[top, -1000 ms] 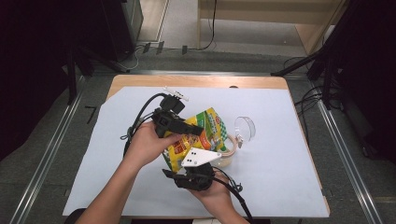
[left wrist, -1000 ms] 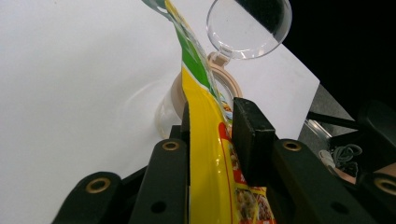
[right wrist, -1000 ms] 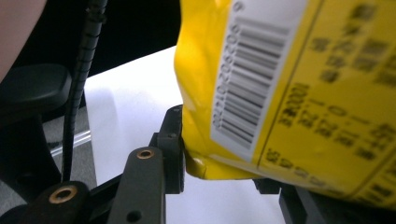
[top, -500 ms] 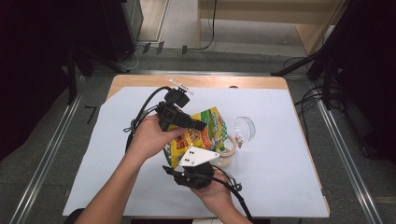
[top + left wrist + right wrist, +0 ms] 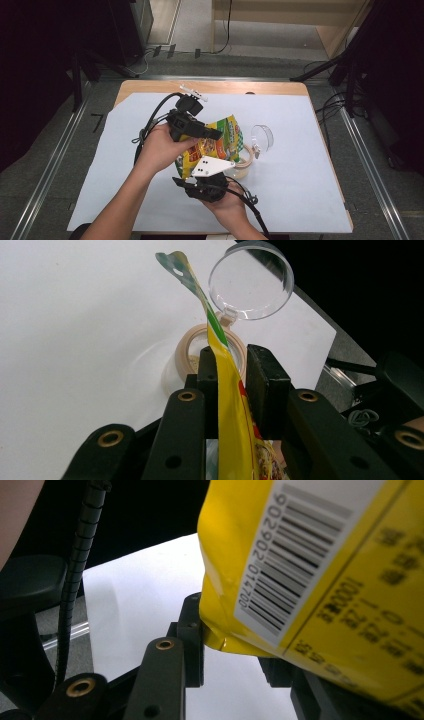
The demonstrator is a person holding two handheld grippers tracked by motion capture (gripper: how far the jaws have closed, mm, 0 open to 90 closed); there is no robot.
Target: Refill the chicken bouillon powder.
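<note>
The yellow snack bag (image 5: 212, 142) hangs edge-on above the open jar (image 5: 241, 167), long axis tipping toward its mouth. Your left gripper (image 5: 231, 372) has its fingers pinching the bag's upper edge; your right gripper (image 5: 232, 645) clamps the bottom corner.

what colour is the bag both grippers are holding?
Mostly yellow bag, with a white barcode panel; best in the right gripper view.

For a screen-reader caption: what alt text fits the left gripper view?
A hand-held gripper has its two black jaws around a yellow snack bag, above a round open container with a clear lid on a white table.
</note>
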